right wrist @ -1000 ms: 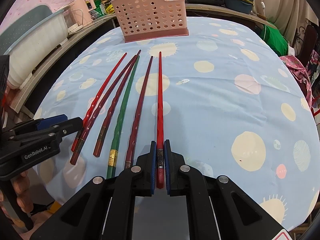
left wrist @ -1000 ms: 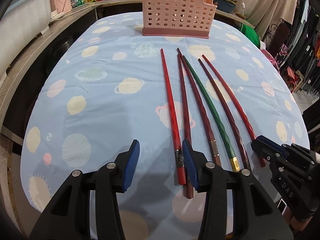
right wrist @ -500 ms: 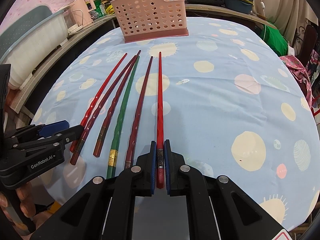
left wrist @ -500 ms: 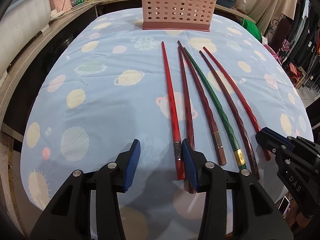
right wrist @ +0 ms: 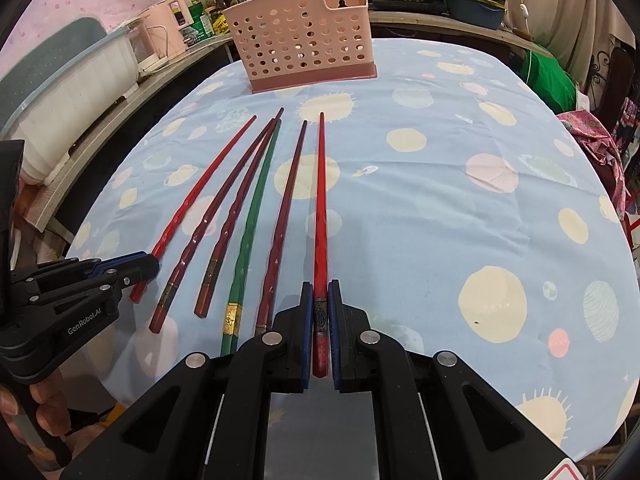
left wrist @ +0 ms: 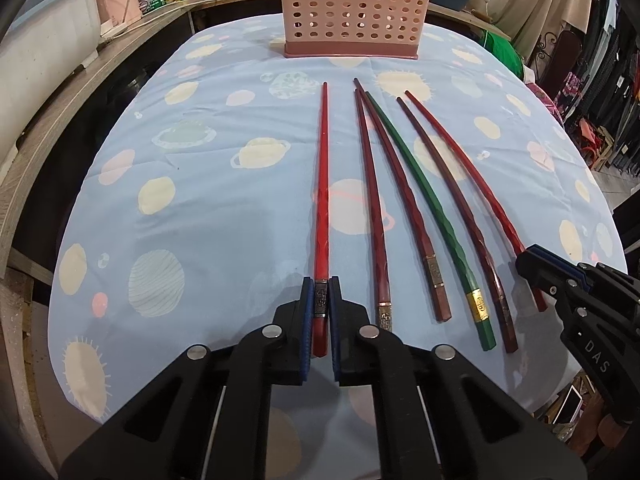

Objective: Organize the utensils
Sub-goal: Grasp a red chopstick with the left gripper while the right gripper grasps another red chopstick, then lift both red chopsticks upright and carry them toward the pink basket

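Observation:
Several chopsticks lie side by side on the blue planet-print tablecloth, tips toward a pink perforated utensil basket at the far end. My left gripper has its jaws closing on the thick end of the leftmost red chopstick, and the blue pads press it. My right gripper is shut on the rightmost red chopstick, which lies flat. Between these lie dark red chopsticks and a green chopstick. The left wrist view shows the right gripper at the right; the right wrist view shows the left gripper at the left.
A wooden counter runs along the left and back with a white tub, a pink appliance, jars and pots. Hanging clothes and a green bag stand off the right edge. A hand holds the left gripper.
The left gripper's jaws have gone from wide apart to closed on the leftmost red chopstick, which now lies straight between the pads. The right gripper holds its chopstick as before.

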